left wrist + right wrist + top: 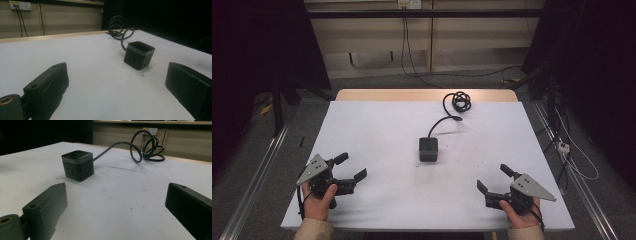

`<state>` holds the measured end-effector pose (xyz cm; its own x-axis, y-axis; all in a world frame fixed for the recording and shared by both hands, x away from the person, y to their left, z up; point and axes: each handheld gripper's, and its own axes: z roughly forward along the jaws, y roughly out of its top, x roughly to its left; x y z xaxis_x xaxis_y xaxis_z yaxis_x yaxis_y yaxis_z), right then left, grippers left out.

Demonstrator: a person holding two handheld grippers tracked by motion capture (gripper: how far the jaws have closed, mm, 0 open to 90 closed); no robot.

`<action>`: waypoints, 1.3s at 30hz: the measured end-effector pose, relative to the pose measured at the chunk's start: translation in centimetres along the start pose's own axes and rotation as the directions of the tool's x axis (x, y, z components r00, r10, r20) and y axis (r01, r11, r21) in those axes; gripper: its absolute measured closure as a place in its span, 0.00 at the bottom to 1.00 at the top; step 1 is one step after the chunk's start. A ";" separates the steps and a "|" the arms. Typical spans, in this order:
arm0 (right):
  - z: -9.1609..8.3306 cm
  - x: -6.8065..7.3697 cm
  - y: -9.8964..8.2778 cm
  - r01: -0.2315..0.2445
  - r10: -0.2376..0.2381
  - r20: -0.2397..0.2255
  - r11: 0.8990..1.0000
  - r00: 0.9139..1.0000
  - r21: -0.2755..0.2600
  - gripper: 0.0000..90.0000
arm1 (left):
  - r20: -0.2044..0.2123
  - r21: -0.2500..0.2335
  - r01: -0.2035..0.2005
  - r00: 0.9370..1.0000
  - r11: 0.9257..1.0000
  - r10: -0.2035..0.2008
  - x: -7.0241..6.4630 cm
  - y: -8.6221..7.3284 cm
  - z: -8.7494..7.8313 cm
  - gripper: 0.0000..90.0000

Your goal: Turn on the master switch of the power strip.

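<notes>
One black socket cube [428,149], one coiled cable [457,102], two grippers, left gripper [350,172] and right gripper [495,179] both gaping empty

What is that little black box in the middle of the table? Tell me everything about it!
The black cube is a small power socket block, seemingly plastic, with a pale grey band under its top and plug holes on its sides. It sits flat and upright near the middle of the white table. A dark cord runs from it toward the far edge and ends in a loose coil. Nothing else touches it.
</notes>
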<state>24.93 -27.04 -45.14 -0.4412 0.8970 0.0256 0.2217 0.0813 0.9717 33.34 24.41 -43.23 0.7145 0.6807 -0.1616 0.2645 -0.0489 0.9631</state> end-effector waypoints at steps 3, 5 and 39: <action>0.2 0.0 0.0 0.006 -0.006 0.002 1.000 1.000 0.005 0.04 | 0.003 -0.002 -0.003 1.000 1.000 0.003 0.0 0.0 -0.1 0.05; 0.3 0.1 0.1 0.007 -0.007 0.006 1.000 1.000 0.004 0.04 | 0.003 -0.001 -0.001 1.000 1.000 0.001 -0.1 0.0 -0.1 0.05; 5.8 2.0 2.3 0.003 -0.003 -0.057 1.000 0.998 -0.001 0.07 | 0.012 -0.016 0.005 1.000 1.000 -0.005 -0.1 0.1 -0.2 0.05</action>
<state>29.58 -22.54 -44.22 -0.4903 0.8708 0.0361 0.2193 0.0832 0.9721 33.22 24.49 -43.09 0.7207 0.6723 -0.1691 0.2578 -0.0334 0.9656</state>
